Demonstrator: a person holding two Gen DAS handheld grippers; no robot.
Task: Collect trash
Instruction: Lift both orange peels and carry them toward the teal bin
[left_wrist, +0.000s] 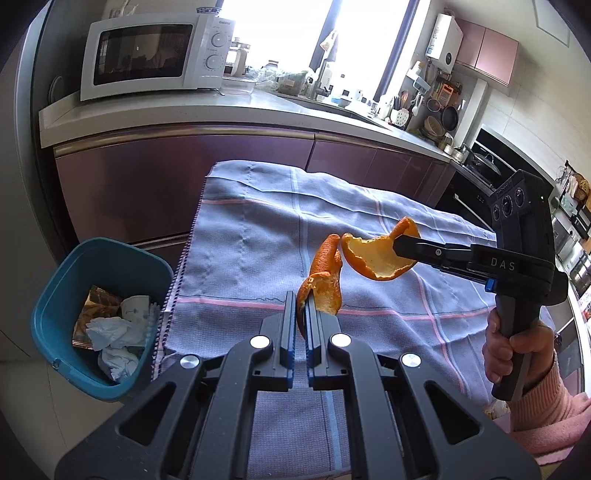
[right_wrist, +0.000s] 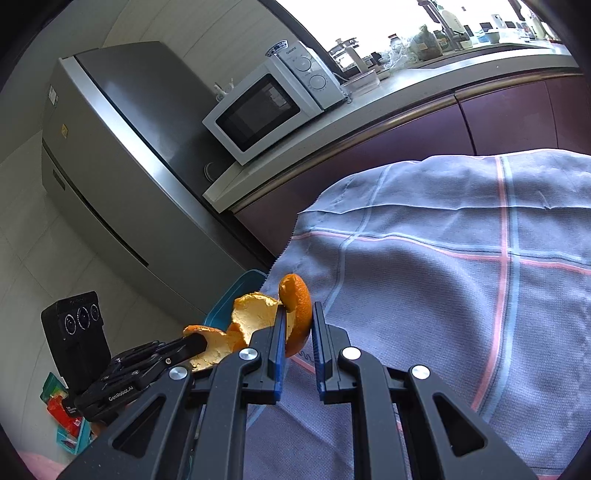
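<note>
Left gripper (left_wrist: 300, 314) and right gripper (right_wrist: 299, 325) each pinch a curled orange peel piece (left_wrist: 325, 280) — light, brittle; grip mid-rind.

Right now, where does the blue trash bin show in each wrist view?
Left wrist: blue trash bin at lower left, beside the cloth's edge, crumpled paper inside.
Right wrist: only a sliver of the bin's rim shows at lower centre-left, behind the orange peel.
Shared landmark: the white microwave on the counter.
</note>
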